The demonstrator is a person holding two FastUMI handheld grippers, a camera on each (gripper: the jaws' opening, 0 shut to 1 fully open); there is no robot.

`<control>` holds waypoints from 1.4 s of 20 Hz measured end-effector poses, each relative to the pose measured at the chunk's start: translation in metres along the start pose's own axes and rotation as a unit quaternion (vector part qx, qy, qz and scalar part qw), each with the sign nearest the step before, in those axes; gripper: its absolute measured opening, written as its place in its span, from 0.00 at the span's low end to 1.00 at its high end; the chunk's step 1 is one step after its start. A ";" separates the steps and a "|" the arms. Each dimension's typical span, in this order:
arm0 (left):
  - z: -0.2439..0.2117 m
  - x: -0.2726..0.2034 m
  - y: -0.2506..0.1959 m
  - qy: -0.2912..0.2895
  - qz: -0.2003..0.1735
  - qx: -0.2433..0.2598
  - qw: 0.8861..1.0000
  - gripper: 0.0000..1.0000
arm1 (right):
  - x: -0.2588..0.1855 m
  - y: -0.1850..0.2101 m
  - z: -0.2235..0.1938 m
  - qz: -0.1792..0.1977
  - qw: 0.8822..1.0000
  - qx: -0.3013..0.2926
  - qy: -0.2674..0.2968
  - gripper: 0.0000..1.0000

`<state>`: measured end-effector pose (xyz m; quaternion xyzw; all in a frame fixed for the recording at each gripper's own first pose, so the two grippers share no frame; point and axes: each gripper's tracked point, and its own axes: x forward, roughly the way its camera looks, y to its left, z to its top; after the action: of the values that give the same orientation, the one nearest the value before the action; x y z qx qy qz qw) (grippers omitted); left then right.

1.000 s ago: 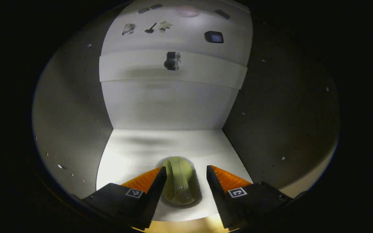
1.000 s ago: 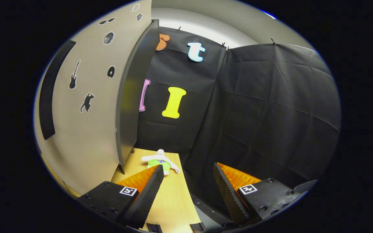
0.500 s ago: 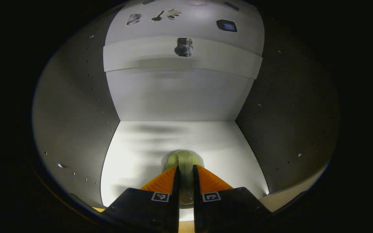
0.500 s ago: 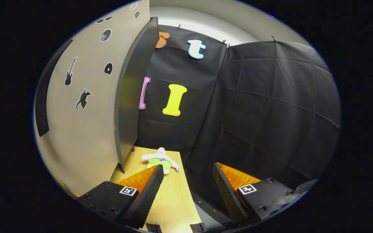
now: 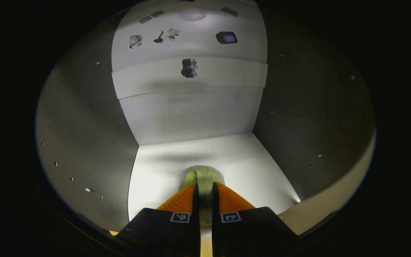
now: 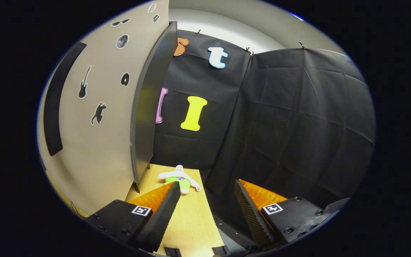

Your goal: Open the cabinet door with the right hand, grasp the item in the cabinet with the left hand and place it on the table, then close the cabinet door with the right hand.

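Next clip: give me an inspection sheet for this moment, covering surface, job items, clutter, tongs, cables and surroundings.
Surface: light wooden table; pale cabinet floor.
Job's things: small yellow-green translucent item on the cabinet floor; beige cabinet door swung open.
Clutter: small white-and-green plush doll lying on the table.
Tongs: left tongs shut on the item; right tongs open, holding nothing.
Cables: nothing seen.
Surroundings: black cloth wall; small stickers on the door.
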<state>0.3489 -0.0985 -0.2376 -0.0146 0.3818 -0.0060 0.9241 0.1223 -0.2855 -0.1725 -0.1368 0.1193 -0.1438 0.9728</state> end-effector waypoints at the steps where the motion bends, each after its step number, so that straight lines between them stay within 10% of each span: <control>1: -0.006 -0.010 0.001 -0.001 -0.005 -0.008 1.000 0.17 | -0.008 0.003 0.004 0.000 1.000 -0.002 -0.005 0.97; 17: -0.142 -0.188 0.000 -0.031 -0.084 -0.022 0.996 0.16 | -0.149 0.067 0.009 -0.043 0.999 0.004 -0.009 0.97; 28: -0.345 -0.173 -0.028 0.065 -0.122 -0.078 0.987 0.17 | -0.187 0.096 0.014 -0.043 0.998 0.015 -0.032 0.97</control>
<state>-0.0167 -0.1306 -0.3592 -0.1324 0.4359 -0.0900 0.8856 -0.0244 -0.1353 -0.1522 -0.1319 0.0803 -0.1827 0.9710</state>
